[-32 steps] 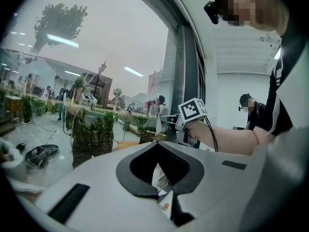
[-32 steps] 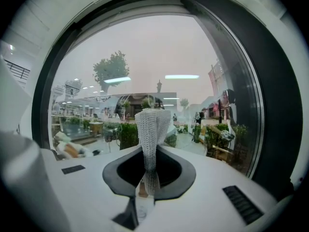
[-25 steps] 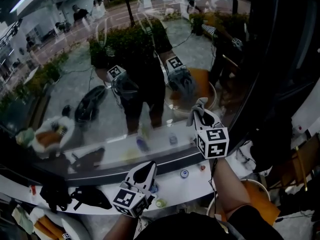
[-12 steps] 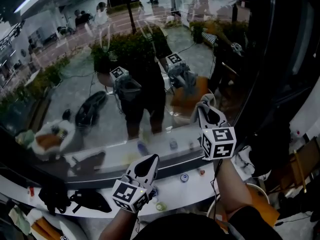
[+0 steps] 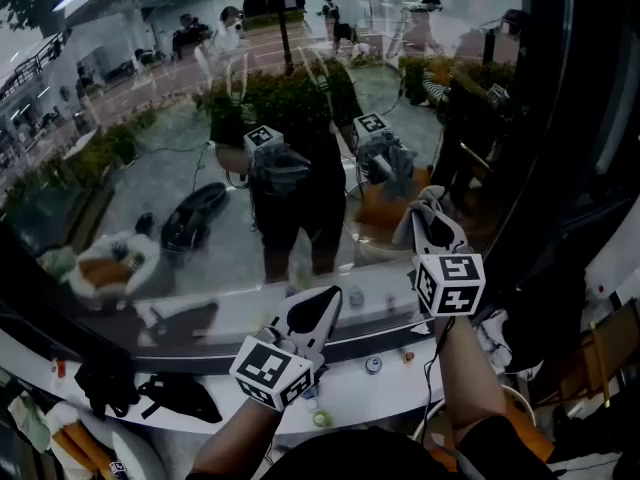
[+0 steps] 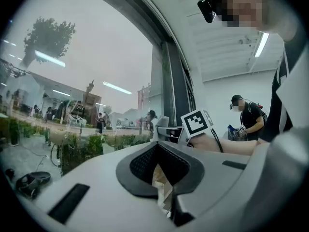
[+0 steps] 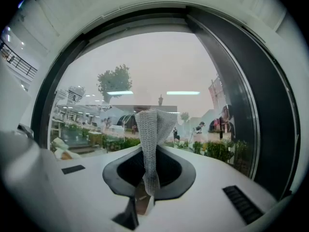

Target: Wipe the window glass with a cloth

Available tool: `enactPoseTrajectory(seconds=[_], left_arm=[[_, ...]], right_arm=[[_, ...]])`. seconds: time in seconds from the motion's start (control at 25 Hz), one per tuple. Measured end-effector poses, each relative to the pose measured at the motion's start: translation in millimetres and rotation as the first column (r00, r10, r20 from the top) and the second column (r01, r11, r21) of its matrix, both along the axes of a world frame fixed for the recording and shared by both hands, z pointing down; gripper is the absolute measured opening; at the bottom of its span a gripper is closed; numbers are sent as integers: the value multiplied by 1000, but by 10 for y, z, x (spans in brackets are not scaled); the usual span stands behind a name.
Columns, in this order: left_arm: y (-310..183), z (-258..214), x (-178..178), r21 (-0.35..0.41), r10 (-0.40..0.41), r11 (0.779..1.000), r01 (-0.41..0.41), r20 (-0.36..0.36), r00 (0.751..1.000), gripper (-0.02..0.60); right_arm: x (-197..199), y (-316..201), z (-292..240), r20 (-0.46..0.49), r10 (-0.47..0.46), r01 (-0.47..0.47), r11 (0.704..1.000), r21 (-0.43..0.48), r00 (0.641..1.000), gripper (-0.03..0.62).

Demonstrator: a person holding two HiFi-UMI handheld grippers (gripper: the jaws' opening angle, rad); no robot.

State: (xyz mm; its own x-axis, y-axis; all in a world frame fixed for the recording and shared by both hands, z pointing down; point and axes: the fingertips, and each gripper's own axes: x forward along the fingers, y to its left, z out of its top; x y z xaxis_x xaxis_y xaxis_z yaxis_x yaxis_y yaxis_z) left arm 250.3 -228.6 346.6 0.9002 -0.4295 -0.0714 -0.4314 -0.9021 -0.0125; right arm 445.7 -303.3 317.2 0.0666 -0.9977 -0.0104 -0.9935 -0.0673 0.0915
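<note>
Right claw (image 5: 431,220) raised, cloth (image 7: 153,129) pinched inside — protruding upward

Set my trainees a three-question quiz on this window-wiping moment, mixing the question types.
1. Which hand-held gripper holds the cloth?
2. True or false: in the head view, the left hand-held gripper sits lower than the right one.
3. The cloth looks like: A) pale grey mesh, B) red towel, C) yellow sponge.
Key: 1 the right hand-held gripper; 2 true; 3 A.
</note>
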Motion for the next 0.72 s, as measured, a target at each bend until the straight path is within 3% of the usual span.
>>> enactPoseTrajectory(seconds=[0.72], left_arm=[[-166, 140, -331, -18, -88, 996, 88, 34, 996, 6]], right_arm=[[-103, -262, 71, 20, -15, 15, 1000, -5, 1000, 52]])
